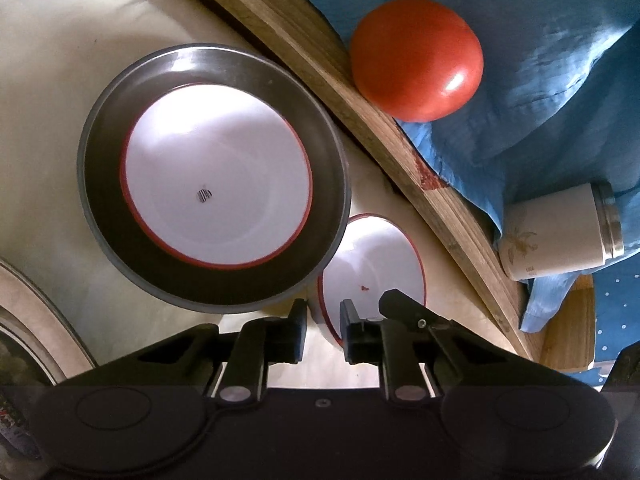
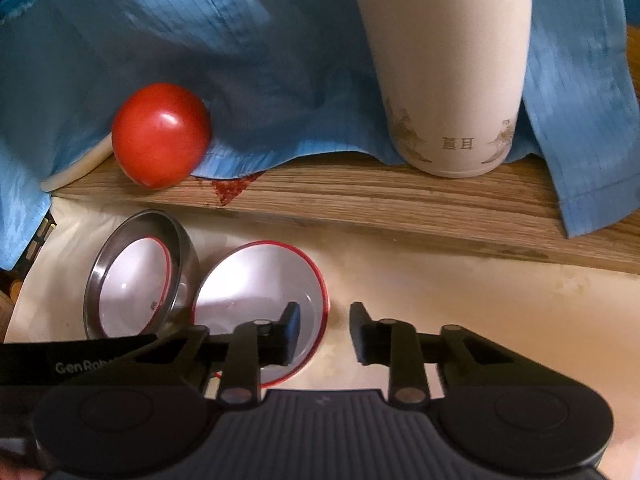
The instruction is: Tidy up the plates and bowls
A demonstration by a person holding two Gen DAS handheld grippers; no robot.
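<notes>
The table [image 1: 60, 80] holds a steel bowl [image 1: 120, 240] with a white bowl [image 1: 216, 176] already nested in it. Touching its side is a loose bowl [image 2: 256, 280], the thing in hand. Both grippers straddle its near rim.

The right gripper [image 2: 326, 314] has one finger inside and one outside; bare table shows between rim and outer finger, so its jaws are open. The left gripper [image 1: 323, 320] has its jaws nearly closed with the rim between them. Whether the pads bite, I cannot tell.

The next step is probably to lift this bowl into the nest. To do it well:
- Close fully on the rim.
- Lift straight up and keep it level.
- Clear the steel wall before lowering.
- Two grips on one edge may twist it.

Hard to make out:
- The bowl's near edge is behind the fingers.
- A curved rim [image 1: 36, 312] is cut off at the left; plate or not is unclear.
- The cloth [image 2: 240, 60] hides what lies behind the flask [image 2: 448, 80] and tomato [image 2: 160, 136].
</notes>
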